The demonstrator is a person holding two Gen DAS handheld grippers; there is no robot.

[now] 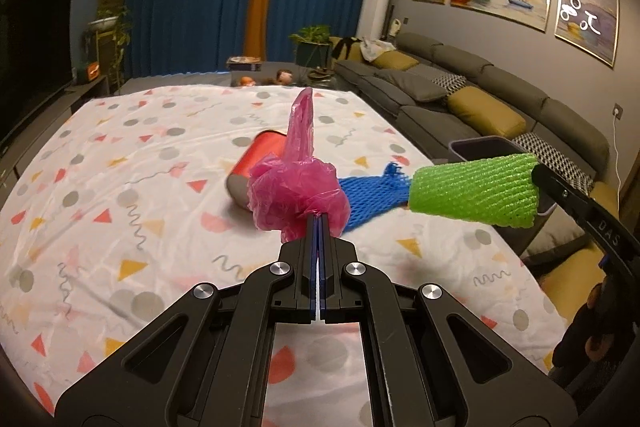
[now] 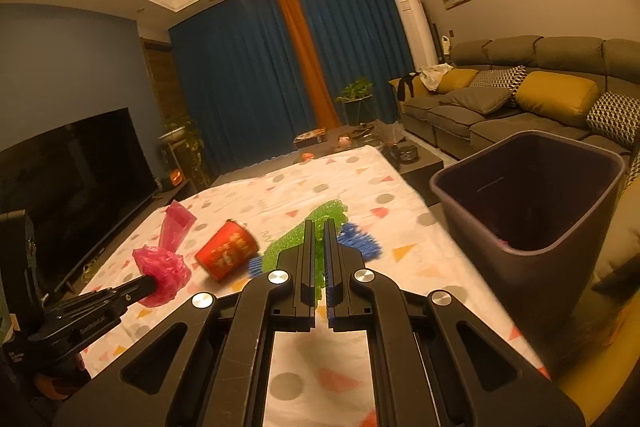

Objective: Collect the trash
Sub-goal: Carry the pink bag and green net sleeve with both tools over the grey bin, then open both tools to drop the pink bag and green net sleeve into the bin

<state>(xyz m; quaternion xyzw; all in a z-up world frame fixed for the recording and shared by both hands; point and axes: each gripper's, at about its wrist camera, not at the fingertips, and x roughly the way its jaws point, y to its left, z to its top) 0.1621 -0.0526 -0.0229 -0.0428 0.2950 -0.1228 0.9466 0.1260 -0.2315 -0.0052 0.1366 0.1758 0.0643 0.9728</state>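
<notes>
My left gripper (image 1: 319, 221) is shut on a crumpled pink plastic bag (image 1: 294, 193), held above the patterned sheet (image 1: 120, 155); the bag's tail sticks upward. The same pink bag (image 2: 162, 273) shows at the left in the right wrist view. My right gripper (image 2: 319, 227) is shut on a green foam net sleeve (image 2: 316, 223), seen from the left wrist as a green tube (image 1: 476, 189) held in the air at right. A red paper cup (image 1: 260, 157) (image 2: 228, 253) lies on its side on the sheet. A blue foam net (image 1: 372, 195) (image 2: 360, 241) lies beside it.
A dark trash bin (image 2: 532, 203) stands open at the sheet's right edge, its rim (image 1: 484, 143) visible behind the green sleeve. A grey sofa with yellow cushions (image 1: 480, 99) runs along the right. A television (image 2: 72, 179) stands to the left. Blue curtains hang behind.
</notes>
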